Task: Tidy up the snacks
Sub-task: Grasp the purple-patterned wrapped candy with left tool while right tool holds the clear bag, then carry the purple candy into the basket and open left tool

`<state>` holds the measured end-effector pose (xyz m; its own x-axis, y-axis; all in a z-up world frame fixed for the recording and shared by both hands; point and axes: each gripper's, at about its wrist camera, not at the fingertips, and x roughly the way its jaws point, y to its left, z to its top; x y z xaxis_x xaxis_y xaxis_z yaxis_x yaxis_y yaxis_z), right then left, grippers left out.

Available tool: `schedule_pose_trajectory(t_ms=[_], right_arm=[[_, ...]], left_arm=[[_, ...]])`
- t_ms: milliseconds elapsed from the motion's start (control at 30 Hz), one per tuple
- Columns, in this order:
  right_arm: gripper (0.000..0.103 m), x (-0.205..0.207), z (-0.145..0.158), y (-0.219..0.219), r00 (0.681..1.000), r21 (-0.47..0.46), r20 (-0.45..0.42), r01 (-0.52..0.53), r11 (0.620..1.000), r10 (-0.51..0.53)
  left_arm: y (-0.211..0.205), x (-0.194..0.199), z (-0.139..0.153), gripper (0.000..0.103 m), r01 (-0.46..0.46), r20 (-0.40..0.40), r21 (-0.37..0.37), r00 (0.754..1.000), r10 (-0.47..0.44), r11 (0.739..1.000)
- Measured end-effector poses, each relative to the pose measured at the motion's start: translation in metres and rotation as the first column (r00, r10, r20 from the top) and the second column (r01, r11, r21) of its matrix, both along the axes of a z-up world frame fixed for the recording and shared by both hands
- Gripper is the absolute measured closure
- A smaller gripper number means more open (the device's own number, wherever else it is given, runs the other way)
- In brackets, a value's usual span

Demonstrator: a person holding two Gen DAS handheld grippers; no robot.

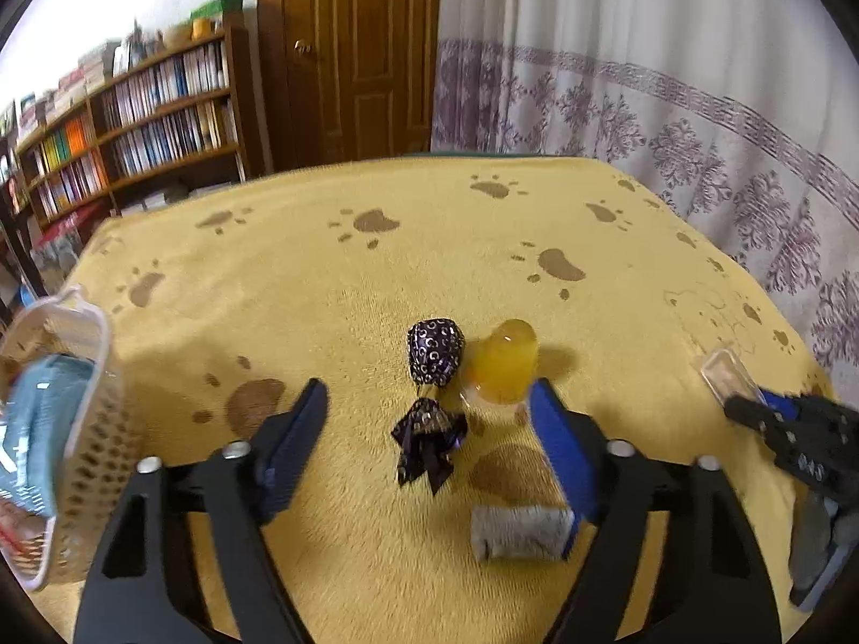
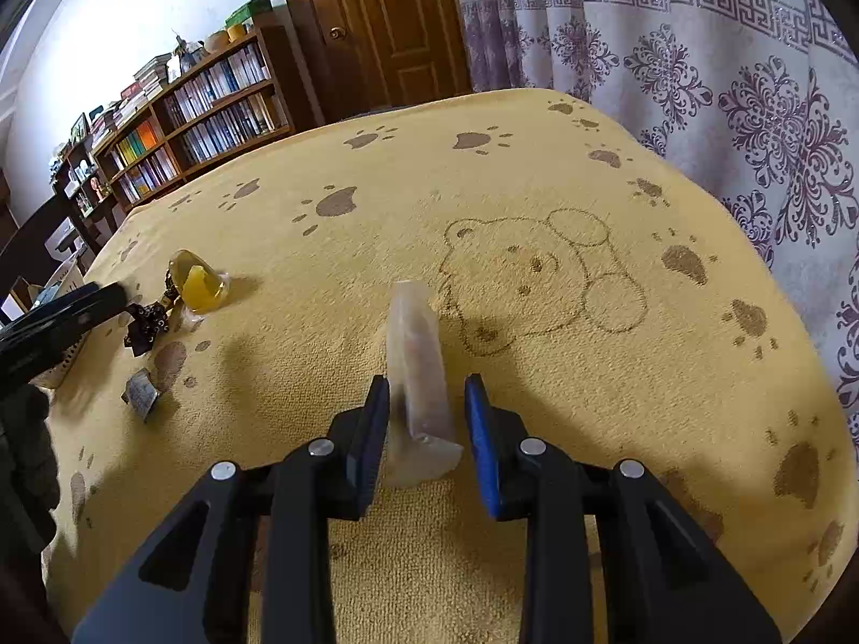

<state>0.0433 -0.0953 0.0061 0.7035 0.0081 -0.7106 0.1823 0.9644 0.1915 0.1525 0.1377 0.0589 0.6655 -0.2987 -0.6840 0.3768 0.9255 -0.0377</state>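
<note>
While snacks dot yellow blanket [image 1: 322, 290] (paw-printed) | bookshelf [image 1: 134, 123], door [image 1: 354, 48] behind

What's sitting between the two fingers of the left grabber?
In the left wrist view, a dark purple wrapped candy lies on the yellow blanket between the open left gripper's fingers.

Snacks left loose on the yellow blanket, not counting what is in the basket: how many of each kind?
Purple foil-wrapped candy: 1
Orange jelly cup: 1
Small grey wrapped piece: 1
Clear-wrapped bar, between the right gripper fingers: 1
Total: 4
The left gripper is open over the candy and holds nothing.
</note>
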Motion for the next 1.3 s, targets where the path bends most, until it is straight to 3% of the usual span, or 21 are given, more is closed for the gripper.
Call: schedule_pose_trajectory(t_ms=[133,333,467,733,1100,1300], right_arm=[[0.073,-0.001,-0.001,0.000,1.000,0.006,0.002,-0.006,1.000,0.006],[0.073,-0.001,-0.002,-0.002,1.000,0.026,0.006,-0.013,1.000,0.013],[0.072,-0.001,-0.002,-0.002,1.000,0.033,0.006,-0.016,0.999,0.016],[0.068,-0.001,-0.002,0.000,1.000,0.036,0.008,-0.024,0.999,0.024],[0.068,-0.001,-0.002,-0.001,1.000,0.036,0.008,-0.024,0.999,0.024],[0.068,-0.001,-0.002,-0.001,1.000,0.035,0.008,-0.024,0.999,0.024]], left_arm=[[-0.003,0.023,-0.011,0.046,-0.014,-0.047,-0.012,0.999,0.014,1.000],[-0.014,0.045,-0.023,0.051,-0.006,-0.065,0.024,0.998,0.008,1.000],[-0.020,0.053,-0.028,0.073,0.012,-0.093,-0.001,0.996,-0.012,1.000],[-0.010,0.038,-0.022,0.074,-0.003,-0.063,-0.041,0.998,0.001,0.999],[0.013,-0.003,0.022,0.074,-0.057,0.039,-0.063,0.997,0.060,0.996],[0.047,-0.023,0.046,0.074,-0.119,0.096,-0.097,0.987,0.128,0.988]])
